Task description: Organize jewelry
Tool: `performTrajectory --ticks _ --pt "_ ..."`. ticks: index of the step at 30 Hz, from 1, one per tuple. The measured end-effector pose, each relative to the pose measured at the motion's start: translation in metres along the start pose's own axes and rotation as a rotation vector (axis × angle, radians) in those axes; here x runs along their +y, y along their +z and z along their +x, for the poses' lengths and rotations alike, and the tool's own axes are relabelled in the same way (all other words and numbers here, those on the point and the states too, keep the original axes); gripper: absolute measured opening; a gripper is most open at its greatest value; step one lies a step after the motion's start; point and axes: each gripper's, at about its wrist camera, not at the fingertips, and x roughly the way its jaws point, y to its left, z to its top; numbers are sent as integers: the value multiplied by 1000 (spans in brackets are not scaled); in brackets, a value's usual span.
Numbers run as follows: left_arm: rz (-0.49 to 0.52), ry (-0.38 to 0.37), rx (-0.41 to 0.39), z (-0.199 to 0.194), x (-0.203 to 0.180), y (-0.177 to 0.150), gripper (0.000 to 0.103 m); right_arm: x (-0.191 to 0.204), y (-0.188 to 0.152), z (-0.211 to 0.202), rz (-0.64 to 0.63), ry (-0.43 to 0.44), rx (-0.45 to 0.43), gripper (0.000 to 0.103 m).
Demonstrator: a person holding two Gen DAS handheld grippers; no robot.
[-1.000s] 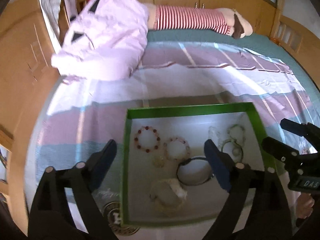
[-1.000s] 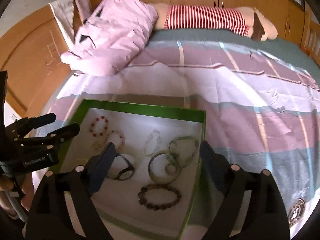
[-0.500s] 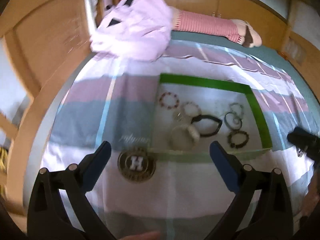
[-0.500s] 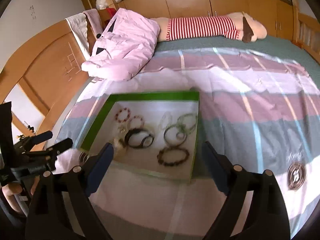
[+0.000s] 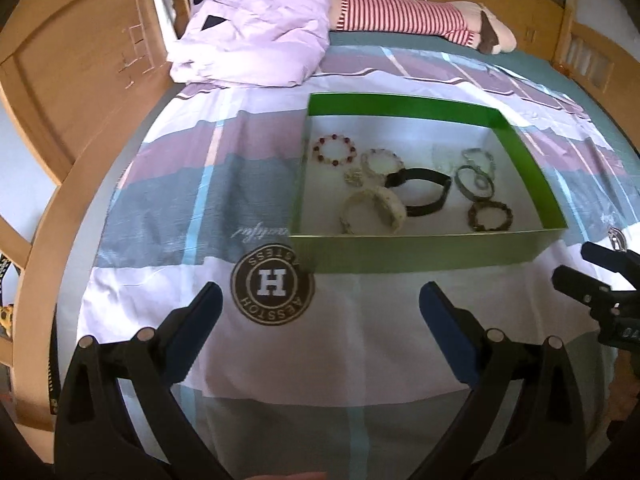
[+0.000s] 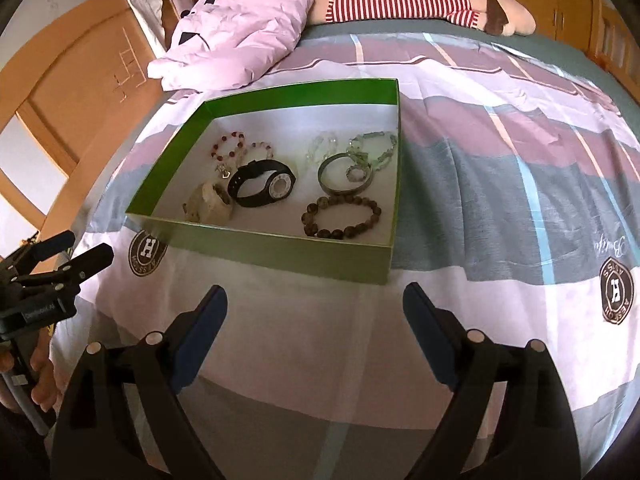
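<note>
A green box point(image 5: 404, 259) point(image 6: 280, 254) with a white floor lies on the bed and holds several pieces of jewelry: a red bead bracelet point(image 5: 334, 150) point(image 6: 228, 145), a black watch point(image 5: 420, 192) point(image 6: 262, 184), a dark bead bracelet point(image 5: 490, 216) point(image 6: 342, 216), a metal bangle point(image 6: 345, 174), a cream bracelet point(image 5: 374, 210). My left gripper point(image 5: 318, 314) is open and empty, in front of the box. My right gripper point(image 6: 314, 308) is open and empty, also in front of the box. Each gripper shows at the edge of the other's view.
The bed has a striped pink, grey and white sheet point(image 6: 500, 184) with round H logos point(image 5: 273, 284). A lilac jacket point(image 5: 256, 36) and a striped plush toy point(image 6: 404, 2) lie at the far end. A wooden bed frame point(image 5: 68, 88) rises on the left.
Both grippers have pulled back from over the box to the near side of the bed. The box and jewelry now lie farther ahead. Both stay open and empty.
</note>
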Motion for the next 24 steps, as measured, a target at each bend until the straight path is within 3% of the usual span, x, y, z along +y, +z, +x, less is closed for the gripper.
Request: performTrajectory --ticks 24 --pt "16 -6 13 2 -10 -3 100 -4 -1 5 28 -14 12 90"
